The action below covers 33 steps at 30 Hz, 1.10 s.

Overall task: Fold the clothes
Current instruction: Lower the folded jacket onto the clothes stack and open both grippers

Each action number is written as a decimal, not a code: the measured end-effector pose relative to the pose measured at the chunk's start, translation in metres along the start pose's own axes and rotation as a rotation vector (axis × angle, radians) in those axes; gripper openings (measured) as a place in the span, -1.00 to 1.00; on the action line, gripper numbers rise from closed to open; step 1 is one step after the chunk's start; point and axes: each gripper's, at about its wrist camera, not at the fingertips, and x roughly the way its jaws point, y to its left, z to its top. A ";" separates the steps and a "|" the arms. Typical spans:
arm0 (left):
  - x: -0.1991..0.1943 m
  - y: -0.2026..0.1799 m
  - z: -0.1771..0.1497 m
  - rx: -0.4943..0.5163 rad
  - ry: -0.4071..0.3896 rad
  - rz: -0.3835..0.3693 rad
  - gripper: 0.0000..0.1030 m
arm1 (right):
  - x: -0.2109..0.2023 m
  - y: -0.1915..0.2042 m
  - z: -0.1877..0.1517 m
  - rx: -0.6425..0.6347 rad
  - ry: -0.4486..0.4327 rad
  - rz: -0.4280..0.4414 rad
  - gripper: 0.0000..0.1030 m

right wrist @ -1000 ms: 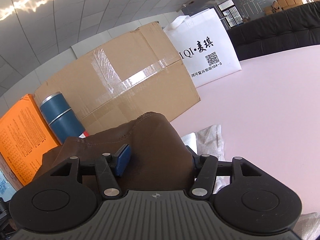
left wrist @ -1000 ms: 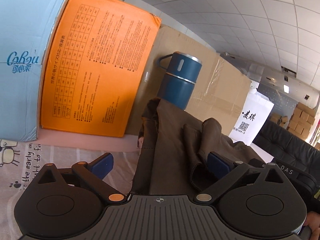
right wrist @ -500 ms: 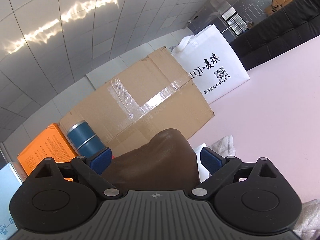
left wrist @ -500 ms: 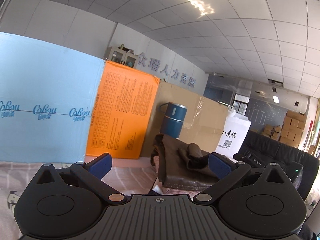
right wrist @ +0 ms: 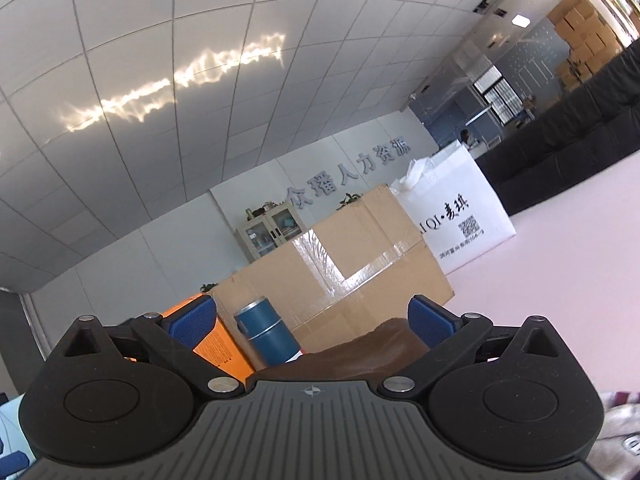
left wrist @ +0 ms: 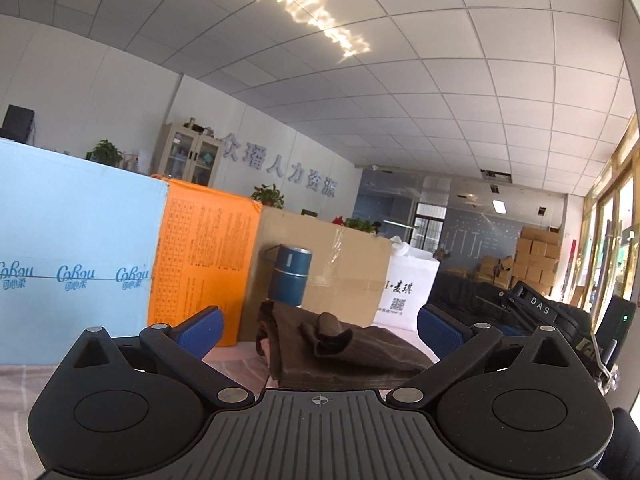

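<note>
A folded dark brown garment (left wrist: 340,352) lies on the table in front of the boxes, with a small rumpled fold on top. My left gripper (left wrist: 320,330) is open and empty, raised and pulled back from the garment. In the right wrist view the same brown garment (right wrist: 360,354) shows just beyond the gripper body. My right gripper (right wrist: 310,320) is open and empty, tilted up toward the ceiling.
Behind the garment stand a blue flask (left wrist: 290,276), a cardboard box (left wrist: 340,268), an orange box (left wrist: 200,256), a light blue box (left wrist: 76,264) and a white bag (left wrist: 408,292). A patterned cloth (right wrist: 616,432) lies at the right on the pink table (right wrist: 560,280). A black sofa (right wrist: 560,140) stands beyond.
Both grippers let go of the brown garment and opened wide. Both drew back and tilted upward, so the garment now looks smaller and lower.
</note>
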 end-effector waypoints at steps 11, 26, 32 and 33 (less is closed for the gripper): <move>-0.028 0.016 0.008 0.125 0.001 -0.107 1.00 | -0.117 0.111 0.012 -0.254 0.009 -0.125 1.00; -0.032 0.042 0.024 0.095 0.063 0.047 1.00 | -0.137 0.201 -0.046 -0.191 -0.039 -0.358 1.00; -0.035 0.039 0.023 0.149 0.071 0.079 1.00 | -0.121 0.204 -0.062 -0.283 0.047 -0.383 1.00; -0.036 0.038 0.023 0.160 0.071 0.083 1.00 | -0.120 0.203 -0.065 -0.290 0.055 -0.385 1.00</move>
